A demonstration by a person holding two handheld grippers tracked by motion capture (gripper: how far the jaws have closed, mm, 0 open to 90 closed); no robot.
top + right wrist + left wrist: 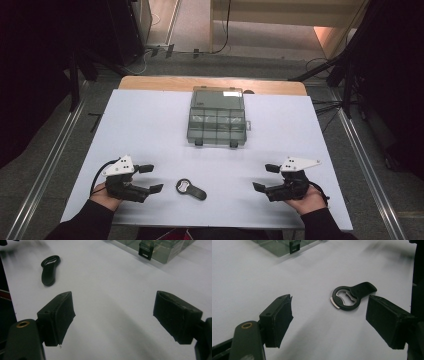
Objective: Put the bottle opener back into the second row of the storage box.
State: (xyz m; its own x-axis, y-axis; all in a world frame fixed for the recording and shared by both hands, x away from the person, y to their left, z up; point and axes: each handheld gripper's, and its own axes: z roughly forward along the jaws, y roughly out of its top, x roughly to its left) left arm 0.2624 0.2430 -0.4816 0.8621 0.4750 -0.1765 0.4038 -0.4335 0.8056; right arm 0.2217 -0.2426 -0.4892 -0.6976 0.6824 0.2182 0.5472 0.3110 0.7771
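The white tabletop [150, 125] carries a clear smoky plastic compartment box [217, 116], latched shut, toward its far edge. Near the person, the left gripper [150, 178] and right gripper [265, 177] rest apart, both with jaws spread wide and empty. Between them, closer to the left one, lies a small black bottle opener with a metal-lined ring [190, 188]. This looks like the approach step; next, a gripper must close in over the opener.
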